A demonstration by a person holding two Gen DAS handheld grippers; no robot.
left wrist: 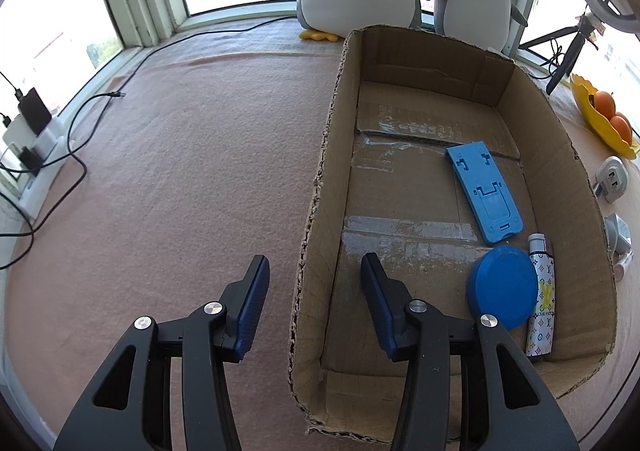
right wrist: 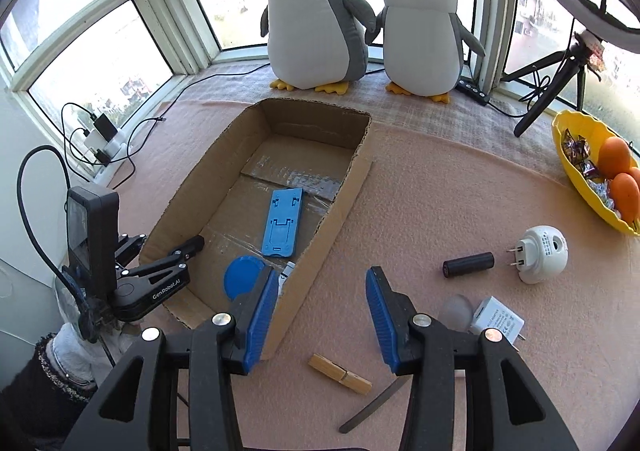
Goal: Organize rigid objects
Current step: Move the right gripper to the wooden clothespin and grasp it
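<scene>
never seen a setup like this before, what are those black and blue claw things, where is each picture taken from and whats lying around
Each picture comes from a camera mounted on a hand-held two-finger gripper, looking out along its fingers. A person holds one in each hand.

The left gripper is open and empty at the cardboard box. Inside the box lie a blue phone stand, a blue round lid and a patterned tube.

The right gripper is also open and empty. Ahead of it on the pink cloth lie a wooden clothespin, a black cylinder, a white plug-in device and a white adapter.
</scene>
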